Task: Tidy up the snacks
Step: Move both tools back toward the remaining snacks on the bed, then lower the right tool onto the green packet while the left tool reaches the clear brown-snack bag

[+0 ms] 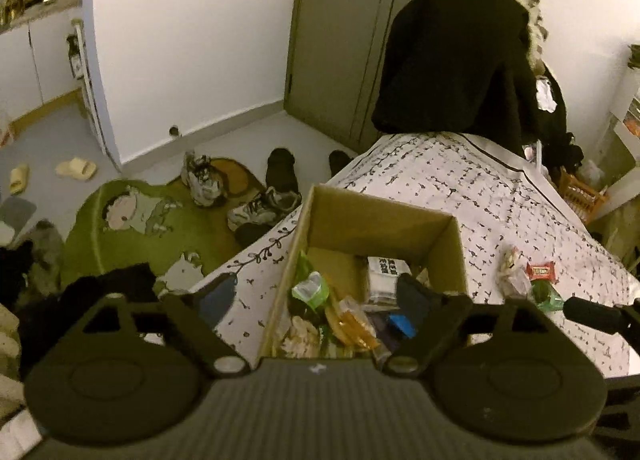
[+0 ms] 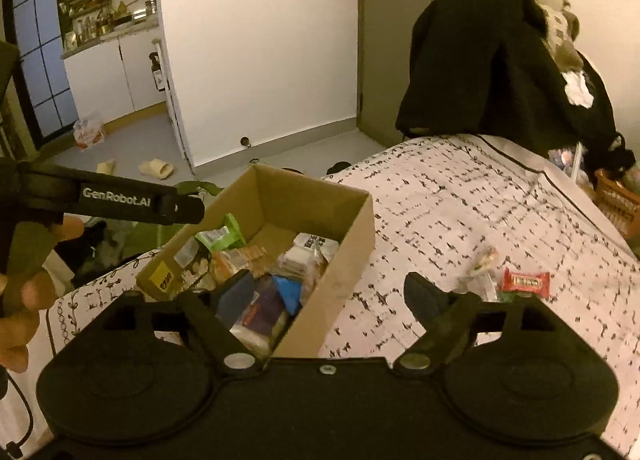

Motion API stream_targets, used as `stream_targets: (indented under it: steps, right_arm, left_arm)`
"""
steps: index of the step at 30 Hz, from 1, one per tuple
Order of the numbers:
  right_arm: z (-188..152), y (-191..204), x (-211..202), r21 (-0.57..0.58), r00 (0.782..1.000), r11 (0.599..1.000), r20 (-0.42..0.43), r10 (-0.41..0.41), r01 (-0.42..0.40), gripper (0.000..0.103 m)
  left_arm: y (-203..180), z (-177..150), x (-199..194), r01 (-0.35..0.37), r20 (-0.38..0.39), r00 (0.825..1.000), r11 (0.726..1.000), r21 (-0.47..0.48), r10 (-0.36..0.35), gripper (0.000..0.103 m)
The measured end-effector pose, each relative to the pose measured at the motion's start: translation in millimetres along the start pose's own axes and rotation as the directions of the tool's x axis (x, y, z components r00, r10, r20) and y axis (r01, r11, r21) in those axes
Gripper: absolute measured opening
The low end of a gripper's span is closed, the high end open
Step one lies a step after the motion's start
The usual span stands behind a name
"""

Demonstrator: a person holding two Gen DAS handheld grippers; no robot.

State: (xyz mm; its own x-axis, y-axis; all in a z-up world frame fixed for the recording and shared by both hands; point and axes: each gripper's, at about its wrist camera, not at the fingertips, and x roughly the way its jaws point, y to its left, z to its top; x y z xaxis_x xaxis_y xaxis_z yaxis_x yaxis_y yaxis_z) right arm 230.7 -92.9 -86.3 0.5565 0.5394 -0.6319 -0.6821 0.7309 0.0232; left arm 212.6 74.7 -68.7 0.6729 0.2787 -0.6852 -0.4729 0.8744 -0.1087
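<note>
An open cardboard box stands on the patterned bedsheet and holds several snack packets, among them a green one and a white one. The box shows in the right wrist view too. My left gripper is open and empty above the box. My right gripper is open and empty, straddling the box's right wall. On the sheet to the right lie a red packet, a clear wrapped snack and a green packet.
The bed fills the right side, with dark clothes piled at its far end. Shoes and a green rug lie on the floor to the left. An orange basket stands by the bed's right edge.
</note>
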Motion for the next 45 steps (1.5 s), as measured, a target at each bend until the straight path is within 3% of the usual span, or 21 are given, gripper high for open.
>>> stream_targets:
  steps: [2,5,13,18,24,31,35,41,45]
  right_arm:
    - [-4,-3,-4,0.007,1.000,1.000,0.005,-0.011,0.010,0.085]
    - [-8,-7,-10,-0.015,0.999,0.999,0.030,-0.031,0.031,0.086]
    - [-12,-33,-23,0.030,0.994,0.998,0.097,-0.052,0.049,0.099]
    - [-13,-54,-26,0.079,0.990,0.995,0.126,-0.067,0.058,0.101]
    - [-10,-83,-23,0.139,0.985,0.989,0.155,-0.070,0.049,0.101]
    - [-17,-108,-20,0.184,0.984,0.981,0.153,-0.090,0.061,0.101]
    - [-20,-121,-19,0.211,0.983,0.975,0.149,-0.103,0.070,0.101]
    - [-31,-147,-8,0.304,0.976,0.943,0.121,-0.181,0.137,0.096]
    - [-38,-159,-7,0.284,0.972,0.944,0.113,-0.207,0.168,0.094]
  left_arm:
    - [-2,-2,-2,0.007,-0.002,1.000,1.000,0.007,-0.007,0.092]
    - [-7,-6,-7,0.023,0.006,1.000,1.000,0.009,-0.023,0.103]
    - [-32,-10,-22,0.047,0.051,0.997,0.995,0.091,-0.052,0.103]
    - [-54,-10,-31,0.073,0.083,0.992,0.979,0.188,-0.090,0.103]
    - [-79,-5,-29,0.092,0.086,0.990,0.971,0.222,-0.113,0.103]
    - [-96,-8,-21,0.075,0.085,0.992,0.979,0.187,-0.092,0.103]
    - [-108,-9,-18,0.109,0.086,0.988,0.977,0.181,-0.126,0.103]
    - [-129,-14,-12,0.107,0.102,0.987,0.977,0.184,-0.127,0.103]
    - [-142,-18,-8,0.119,0.128,0.982,0.978,0.174,-0.142,0.102]
